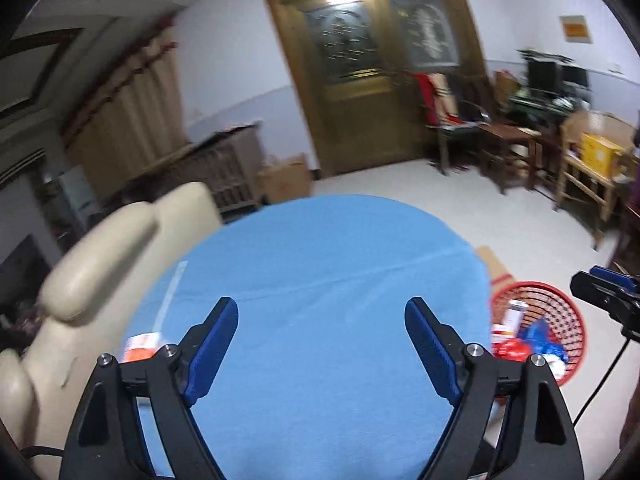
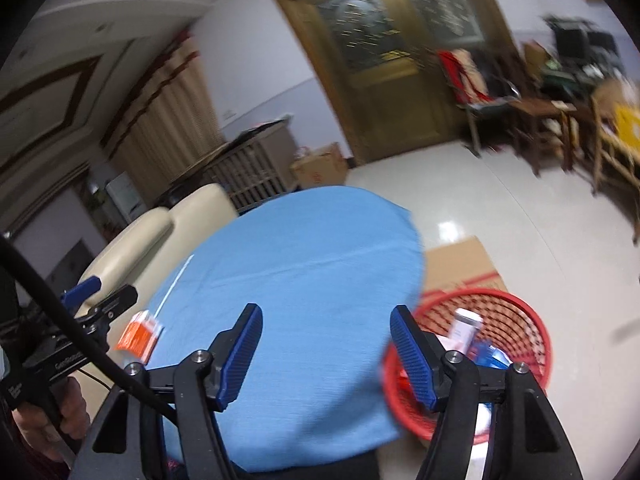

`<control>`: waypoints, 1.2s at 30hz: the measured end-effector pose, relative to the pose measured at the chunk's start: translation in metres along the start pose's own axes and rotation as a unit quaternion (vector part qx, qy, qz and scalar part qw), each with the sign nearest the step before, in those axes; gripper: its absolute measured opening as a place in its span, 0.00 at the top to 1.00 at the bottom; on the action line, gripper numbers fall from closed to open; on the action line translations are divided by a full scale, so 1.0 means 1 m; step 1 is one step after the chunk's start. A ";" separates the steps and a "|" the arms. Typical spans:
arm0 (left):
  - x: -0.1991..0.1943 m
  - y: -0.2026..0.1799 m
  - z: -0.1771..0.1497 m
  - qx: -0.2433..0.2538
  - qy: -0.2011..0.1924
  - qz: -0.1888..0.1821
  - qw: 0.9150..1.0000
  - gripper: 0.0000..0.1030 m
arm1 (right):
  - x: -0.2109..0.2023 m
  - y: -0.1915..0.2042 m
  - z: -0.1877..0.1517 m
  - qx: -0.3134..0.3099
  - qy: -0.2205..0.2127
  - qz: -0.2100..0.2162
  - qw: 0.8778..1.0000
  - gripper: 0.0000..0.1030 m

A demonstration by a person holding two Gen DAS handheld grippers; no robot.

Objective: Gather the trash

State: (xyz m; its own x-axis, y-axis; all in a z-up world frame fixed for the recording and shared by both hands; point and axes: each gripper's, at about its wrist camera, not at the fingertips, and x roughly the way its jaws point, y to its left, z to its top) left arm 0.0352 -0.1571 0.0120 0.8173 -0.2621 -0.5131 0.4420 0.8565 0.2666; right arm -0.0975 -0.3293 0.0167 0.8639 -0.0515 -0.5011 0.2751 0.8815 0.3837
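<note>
Before me a blue-clothed round table (image 1: 320,280), a cream sofa (image 1: 100,272) left, a wooden door (image 1: 368,80) far.

Orange packet (image 1: 141,346) on tabletop (image 1: 320,264): half hidden behind my left jaws in left view, print too blurred to read. Red basket (image 2: 504,320): near side hidden behind my right jaws, left rim behind tabletop edge. Things inside basket smeared by blur; I make out white tube (image 2: 463,329) and something blue (image 2: 490,354), rest cannot tell. Far furniture by wooden door (image 1: 360,92) blurred. Hand (image 2: 60,420) on left gripper (image 2: 96,300) cut by picture edge.
</note>
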 end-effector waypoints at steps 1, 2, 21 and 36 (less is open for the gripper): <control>-0.006 0.011 -0.002 -0.006 -0.003 0.011 1.000 0.16 | 0.000 0.016 0.000 -0.013 0.000 0.004 1.000 0.29; -0.010 0.018 -0.004 -0.010 -0.005 0.019 1.000 0.16 | 0.000 0.029 -0.001 -0.023 0.000 0.009 1.000 0.29; -0.048 0.111 -0.043 -0.084 -0.020 0.101 0.991 0.15 | 0.010 0.174 -0.023 -0.118 0.013 0.012 0.993 0.29; -0.067 0.148 -0.063 -0.114 -0.033 0.120 0.986 0.15 | 0.000 0.226 -0.033 -0.159 -0.016 0.011 0.987 0.29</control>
State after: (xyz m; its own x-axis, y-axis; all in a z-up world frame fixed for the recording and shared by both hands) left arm 0.0230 0.0151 0.0345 0.9143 -0.0611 -0.4004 0.1435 0.9733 0.1792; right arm -0.0493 -0.1149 0.0775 0.8829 -0.0405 -0.4678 0.1132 0.9853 0.1283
